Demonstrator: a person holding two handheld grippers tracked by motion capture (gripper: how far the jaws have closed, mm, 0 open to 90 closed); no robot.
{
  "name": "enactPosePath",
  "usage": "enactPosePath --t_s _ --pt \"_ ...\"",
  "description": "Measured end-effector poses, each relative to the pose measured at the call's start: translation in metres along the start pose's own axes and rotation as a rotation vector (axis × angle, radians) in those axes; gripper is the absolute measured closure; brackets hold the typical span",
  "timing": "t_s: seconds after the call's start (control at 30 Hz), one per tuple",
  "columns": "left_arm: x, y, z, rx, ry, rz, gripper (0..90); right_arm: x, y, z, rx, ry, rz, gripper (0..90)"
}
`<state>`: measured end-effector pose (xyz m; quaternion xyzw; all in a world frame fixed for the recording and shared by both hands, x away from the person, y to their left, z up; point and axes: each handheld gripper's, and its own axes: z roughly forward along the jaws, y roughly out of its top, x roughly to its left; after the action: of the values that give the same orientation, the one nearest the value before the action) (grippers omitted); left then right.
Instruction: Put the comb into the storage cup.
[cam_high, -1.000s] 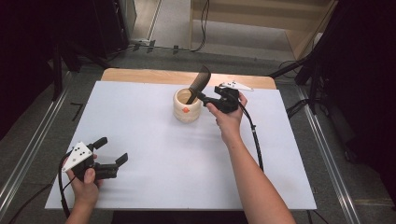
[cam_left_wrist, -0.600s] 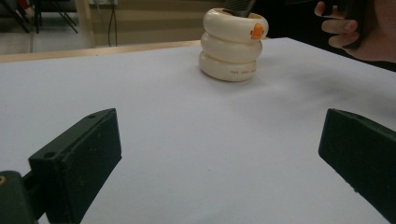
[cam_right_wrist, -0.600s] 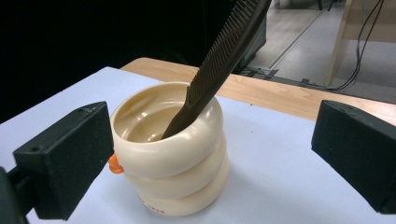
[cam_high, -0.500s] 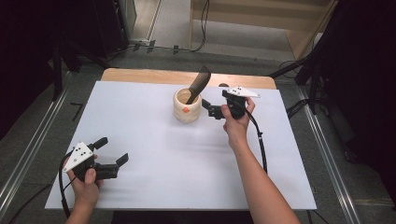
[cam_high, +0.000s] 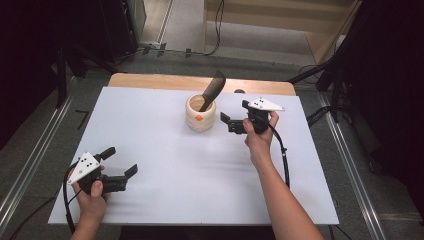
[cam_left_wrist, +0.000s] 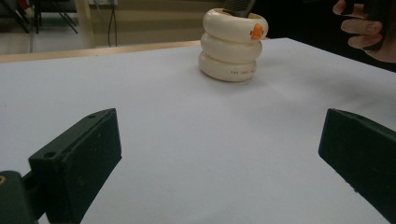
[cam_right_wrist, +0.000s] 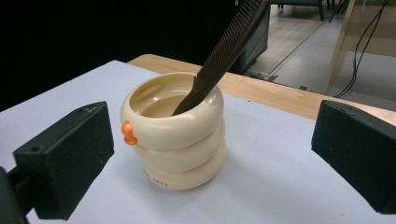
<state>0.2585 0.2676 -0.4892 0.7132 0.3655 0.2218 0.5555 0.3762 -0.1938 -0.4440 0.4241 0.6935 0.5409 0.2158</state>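
While both tongs hang empty: the scene lies as follows.
Cup: a cream, ribbed three-ring ceramic cup with an orange knob (cam_high: 200, 114) stands upright near the far middle of the white tabletop (cam_high: 165, 165).
Comb: a black toothed comb (cam_high: 212, 91) leans in the cup, tilted over its far rim.
Right tongs (cam_high: 231, 123): released, jaws spread wide, just beside the cup.
Left tongs (cam_high: 119, 162): released, jaws apart, near the front-left edge, well apart from the cup.

White table sheet (cam_high: 190, 175) over wooden tabletop (cam_high: 150, 80); grey floor (cam_high: 185, 25) beyond.
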Motion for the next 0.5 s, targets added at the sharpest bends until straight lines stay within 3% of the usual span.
enactPosePath --t_s 0.5 --pt "0.0 0.0 0.0 -0.001 0.001 0.003 0.0 -0.003 -0.012 -0.025 -0.019 0.006 -0.011 0.0"
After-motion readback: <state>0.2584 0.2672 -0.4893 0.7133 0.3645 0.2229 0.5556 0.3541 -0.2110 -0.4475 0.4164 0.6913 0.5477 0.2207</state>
